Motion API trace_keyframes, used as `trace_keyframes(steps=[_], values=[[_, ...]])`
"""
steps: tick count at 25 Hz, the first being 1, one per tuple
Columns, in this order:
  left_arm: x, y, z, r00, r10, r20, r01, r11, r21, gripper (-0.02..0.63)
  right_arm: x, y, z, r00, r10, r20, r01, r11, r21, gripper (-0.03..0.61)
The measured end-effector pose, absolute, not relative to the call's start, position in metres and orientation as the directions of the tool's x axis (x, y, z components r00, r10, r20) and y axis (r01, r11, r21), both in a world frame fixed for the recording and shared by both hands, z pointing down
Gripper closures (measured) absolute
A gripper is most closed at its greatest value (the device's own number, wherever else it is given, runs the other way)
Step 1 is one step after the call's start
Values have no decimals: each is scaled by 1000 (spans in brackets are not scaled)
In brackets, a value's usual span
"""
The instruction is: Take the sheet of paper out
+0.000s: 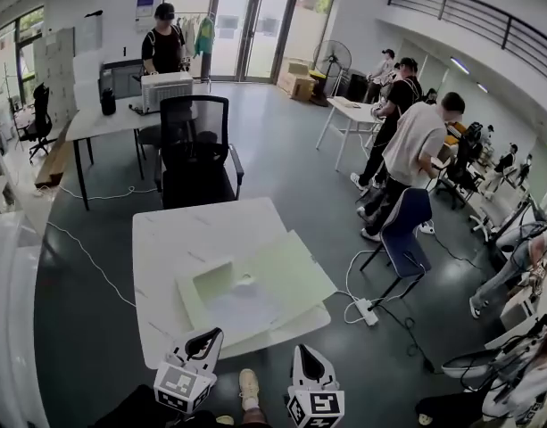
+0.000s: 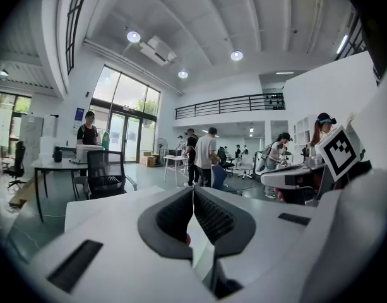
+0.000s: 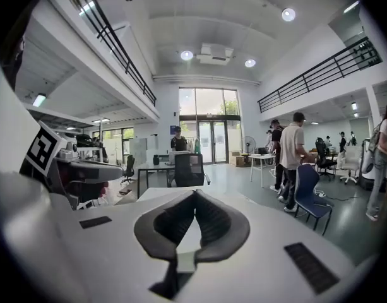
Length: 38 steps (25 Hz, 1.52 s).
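Nearest the camera, the left hand-held gripper (image 1: 209, 337) is hanging just off the near edge of the bench (image 1: 179, 239), its jaws pressing together on nothing. The right hand-held gripper (image 1: 303, 355) is waiting beside it at the same edge, likewise closed tight and empty. Neither is touching anything yet. Lying just beyond them, on the near right part of the bench, a pale green folder (image 1: 295, 270) is spreading open and overhanging the bench's right edge a little. The sheet of paper (image 1: 242, 312) is showing as a whiter patch inside it, toward the bench's near edge, though exactly where its borders are running is hard to tell. Doing this step well probably means opening one pair of jaws before coming in over the bench, then using the other closed tip to pin the folder down so it is not sliding along with the paper. A flat, thin sheet is likely slipping easily, so the pinch should be going onto a free corner, low and nearly level with the bench top, with the pull coming slowly toward the near edge to avoid creasing. A black office chair (image 1: 194, 154) is standing at the bench's far edge, well clear.
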State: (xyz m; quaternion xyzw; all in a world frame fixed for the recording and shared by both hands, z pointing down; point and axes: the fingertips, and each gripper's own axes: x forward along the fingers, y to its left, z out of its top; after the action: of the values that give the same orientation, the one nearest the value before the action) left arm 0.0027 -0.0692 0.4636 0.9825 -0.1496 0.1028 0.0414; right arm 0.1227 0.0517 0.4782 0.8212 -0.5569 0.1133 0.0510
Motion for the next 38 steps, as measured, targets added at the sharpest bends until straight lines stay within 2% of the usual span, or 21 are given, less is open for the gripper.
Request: trace_keyframes(steps=[10, 19, 34, 38], values=[[55, -140, 479, 845, -459, 275, -491, -869, 60, 589, 198, -55, 508, 143, -937, 318, -978, -184, -100, 561], [92, -202, 514, 765, -540, 350, -601, -795, 87, 589, 243, -134, 551, 14, -916, 401, -990, -69, -123, 561], [122, -288, 602, 703, -540, 462, -661, -736, 147, 589, 263, -237, 641, -150, -843, 516, -984, 77, -160, 561], [116, -304, 620, 684, -545, 485, -682, -713, 160, 589, 269, -259, 660, -147, -827, 542, -988, 98, -119, 561]])
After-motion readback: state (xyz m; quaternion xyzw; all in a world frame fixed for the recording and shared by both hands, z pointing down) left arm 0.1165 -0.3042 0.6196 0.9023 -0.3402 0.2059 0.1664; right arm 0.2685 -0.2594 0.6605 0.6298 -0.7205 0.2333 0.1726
